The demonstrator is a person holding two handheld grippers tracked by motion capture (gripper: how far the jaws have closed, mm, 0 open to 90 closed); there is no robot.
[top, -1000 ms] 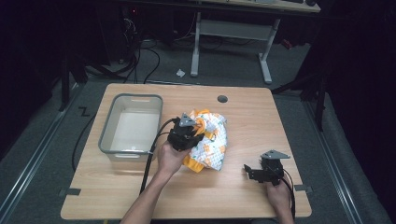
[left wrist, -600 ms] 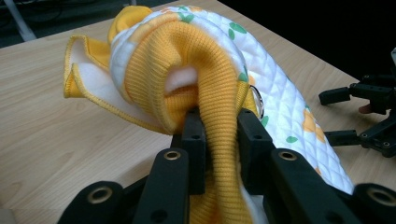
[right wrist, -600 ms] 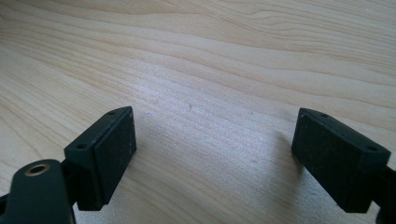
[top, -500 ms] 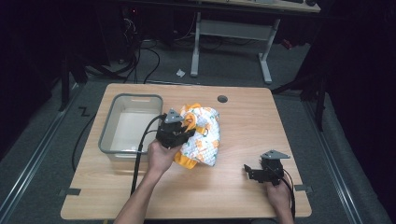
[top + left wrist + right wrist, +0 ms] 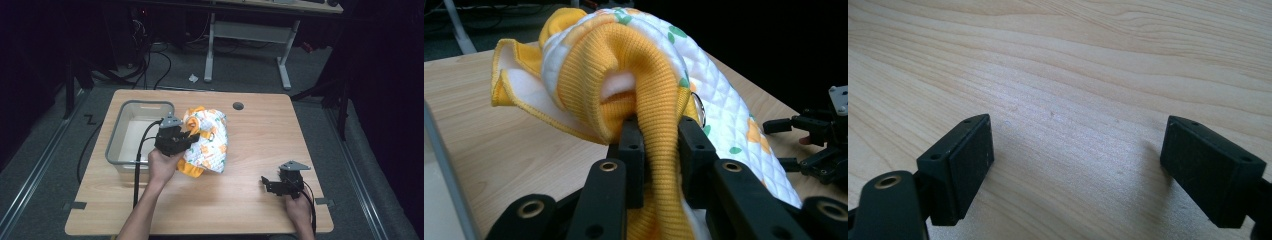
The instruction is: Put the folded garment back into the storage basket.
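Note:
A quilted white and yellow garment (image 5: 207, 142) with orange and green prints lies bunched at the middle of the wooden table (image 5: 250, 125), beside a bin. My left gripper (image 5: 187, 137) is shut on its yellow ribbed cuff (image 5: 656, 130), which bulges up between the two jaws, and part of the cloth is lifted off the wood. My right gripper (image 5: 267, 184) rests low over the table near the front right, open, with bare wood (image 5: 1078, 125) between its jaws. From the left gripper view, that right gripper (image 5: 796, 142) sits at the far right.
A translucent grey plastic bin (image 5: 120, 135) stands on the left half of the table, touching distance from the garment. A round cable hole (image 5: 238, 106) sits near the far edge. Cables trail from both grippers toward the front edge. Dark floor and desk legs lie beyond.
My left gripper has moved left toward the bin and slightly up, dragging the garment with it. The right gripper has stayed where it was.

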